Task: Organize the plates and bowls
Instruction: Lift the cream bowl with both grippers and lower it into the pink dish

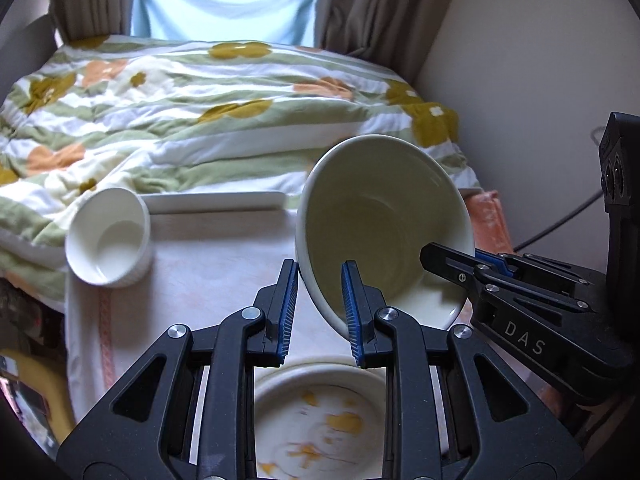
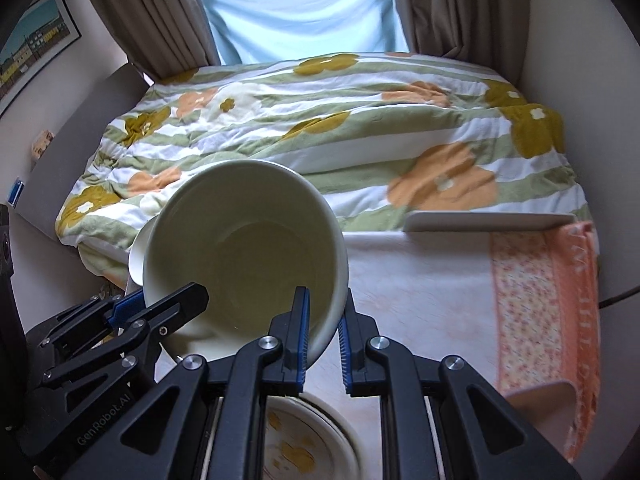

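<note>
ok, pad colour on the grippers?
Blue pads, black frames. Clearest in the left wrist view.

Cream bowl (image 1: 380,224) tilted, rim clamped by left gripper (image 1: 320,312) jaws.

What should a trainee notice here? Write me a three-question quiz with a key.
1. True or false: the large cream bowl is upside down.
2. How many tongs pinch its rim? A none, B one, C two.
3. Short answer: what colour are the marks on the plate?

Key
1. False: it is tilted, with its opening towards the cameras.
2. C: the left tongs and the right tongs each clamp the rim.
3. Yellow.
</note>
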